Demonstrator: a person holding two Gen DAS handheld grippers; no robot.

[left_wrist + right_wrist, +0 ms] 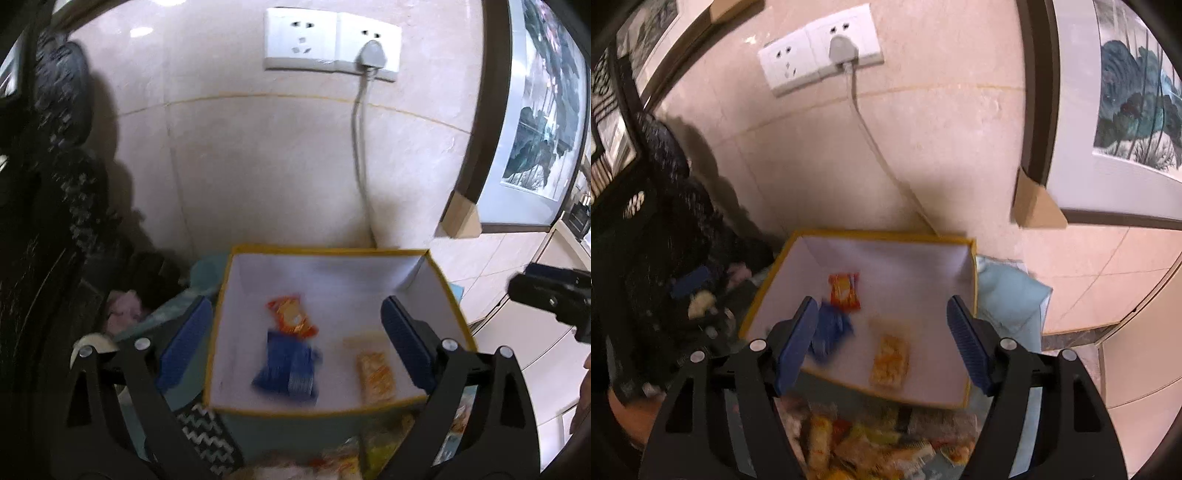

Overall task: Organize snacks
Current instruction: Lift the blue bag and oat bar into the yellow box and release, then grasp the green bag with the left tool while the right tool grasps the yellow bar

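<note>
A box with a yellow rim (332, 253) and a white inside stands against the wall. In it lie an orange packet (291, 314), a blue packet (290, 365) and a yellow-orange packet (375, 373). My left gripper (296, 301) hangs open over the box, nothing between its blue pads. My right gripper (882, 300) is also open above the box rim (886, 234), with the orange packet (844, 290), blue packet (831, 332) and yellow-orange packet (890, 360) lying below it. A heap of several loose snack packets (879, 443) lies just in front of the box.
A wall socket (332, 44) with a grey plug and cable is above the box. A framed picture (535, 122) leans on the wall at the right. Dark patterned fabric (62, 166) fills the left. A light blue bag (1008, 291) sits right of the box.
</note>
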